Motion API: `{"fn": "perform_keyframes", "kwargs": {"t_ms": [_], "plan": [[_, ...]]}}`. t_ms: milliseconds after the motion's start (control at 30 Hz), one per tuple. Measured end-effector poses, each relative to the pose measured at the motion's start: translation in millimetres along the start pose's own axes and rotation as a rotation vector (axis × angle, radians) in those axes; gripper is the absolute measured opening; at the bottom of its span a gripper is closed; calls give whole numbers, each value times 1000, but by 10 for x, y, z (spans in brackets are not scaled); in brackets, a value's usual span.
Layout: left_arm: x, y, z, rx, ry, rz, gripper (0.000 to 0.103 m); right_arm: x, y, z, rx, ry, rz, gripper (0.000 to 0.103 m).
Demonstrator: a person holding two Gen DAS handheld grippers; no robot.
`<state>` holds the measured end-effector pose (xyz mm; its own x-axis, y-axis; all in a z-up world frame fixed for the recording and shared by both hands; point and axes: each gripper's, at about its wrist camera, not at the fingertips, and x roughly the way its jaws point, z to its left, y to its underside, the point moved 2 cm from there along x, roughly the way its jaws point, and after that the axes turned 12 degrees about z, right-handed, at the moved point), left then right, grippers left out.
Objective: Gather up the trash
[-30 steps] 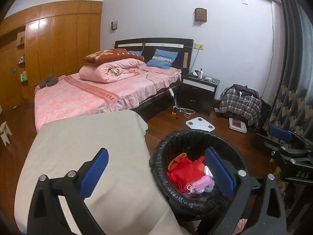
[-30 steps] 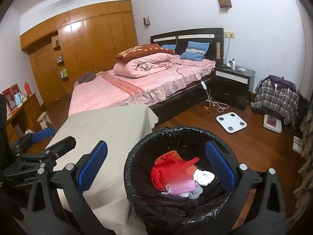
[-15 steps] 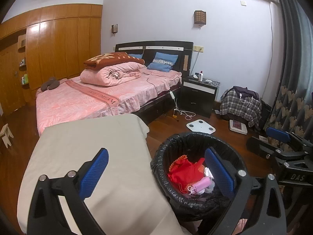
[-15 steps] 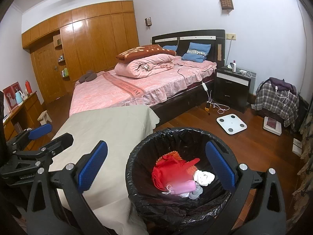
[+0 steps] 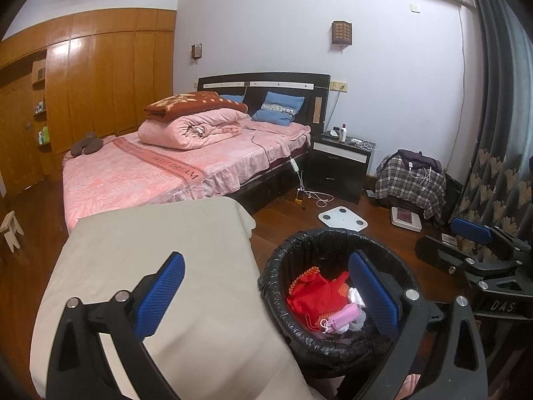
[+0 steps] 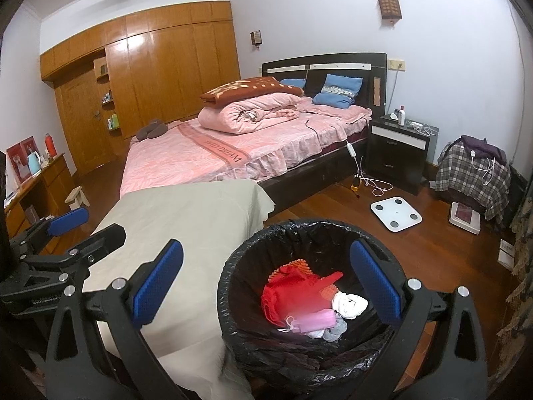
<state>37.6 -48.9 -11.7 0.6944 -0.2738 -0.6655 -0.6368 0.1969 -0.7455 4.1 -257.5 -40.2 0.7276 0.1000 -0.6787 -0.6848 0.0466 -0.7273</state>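
Note:
A black-lined trash bin (image 5: 309,243) stands on the floor beside a beige-covered table (image 5: 150,250); it also shows in the right wrist view (image 6: 266,240). In it lie red trash (image 6: 286,296), a pink piece (image 6: 316,320) and white crumpled paper (image 6: 349,303). My left gripper (image 5: 266,290) is open and empty, over the table's right edge and the bin. My right gripper (image 6: 266,280) is open and empty above the bin. Each gripper shows at the side of the other's view: the right one (image 5: 473,233) and the left one (image 6: 66,223).
A pink bed (image 6: 240,146) with folded quilts stands behind the table. A black nightstand (image 6: 396,146), a white scale (image 6: 396,213) and cables lie on the wood floor. A plaid-covered pile (image 6: 473,170) and a curtain (image 5: 499,133) are at the right. A wooden desk (image 6: 36,186) is at the left.
Both grippers have drawn back and up a little from the bin; more of the wall and ceiling shows. Both jaws stay open, and the trash in the bin has not moved.

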Motion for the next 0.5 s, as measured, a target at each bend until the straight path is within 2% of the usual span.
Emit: {"fn": "perform_keyframes", "kwargs": {"t_ms": [500], "plan": [[1, 2, 9, 0, 0, 0, 97, 4, -17, 32, -3, 0, -1, 98]]}}
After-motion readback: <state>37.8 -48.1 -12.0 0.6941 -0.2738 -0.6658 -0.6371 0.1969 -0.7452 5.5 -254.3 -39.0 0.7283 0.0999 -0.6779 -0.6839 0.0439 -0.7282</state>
